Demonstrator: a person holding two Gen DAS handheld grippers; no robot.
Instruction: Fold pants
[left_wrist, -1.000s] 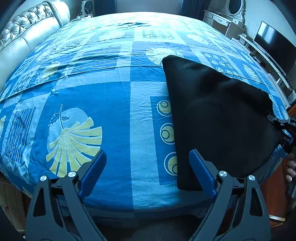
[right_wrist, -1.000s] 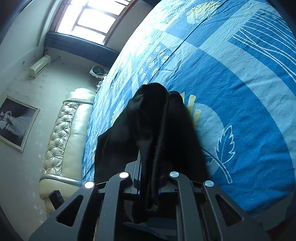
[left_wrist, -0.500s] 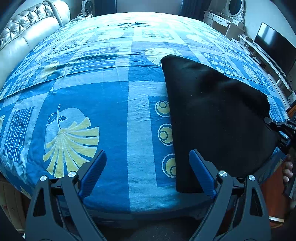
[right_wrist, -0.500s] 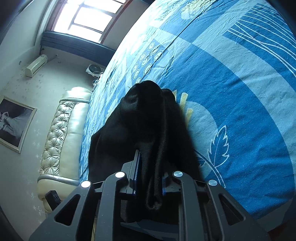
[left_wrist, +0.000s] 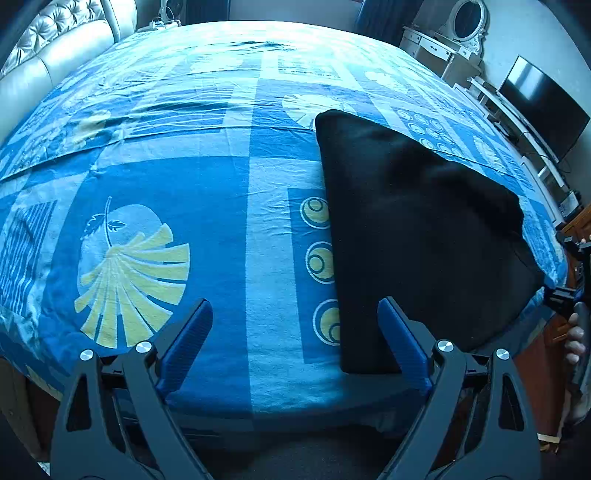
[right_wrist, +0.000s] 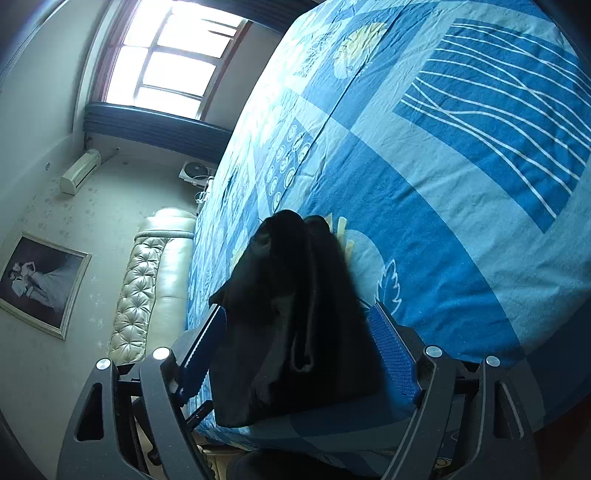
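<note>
Just soft black folded pants (left_wrist: 417, 229) on patterned cotton bedspread (left_wrist: 177, 177)

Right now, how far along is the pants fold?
Done: the pants lie on the bed as a compact folded panel, one corner at the bed's near edge. In hand: nothing. The right gripper has just been opening, its fingers standing apart on either side of the bunched end without pressing it. The left gripper is open over bare sheet. Left: possibly a final fold or smoothing; cannot tell.
</note>
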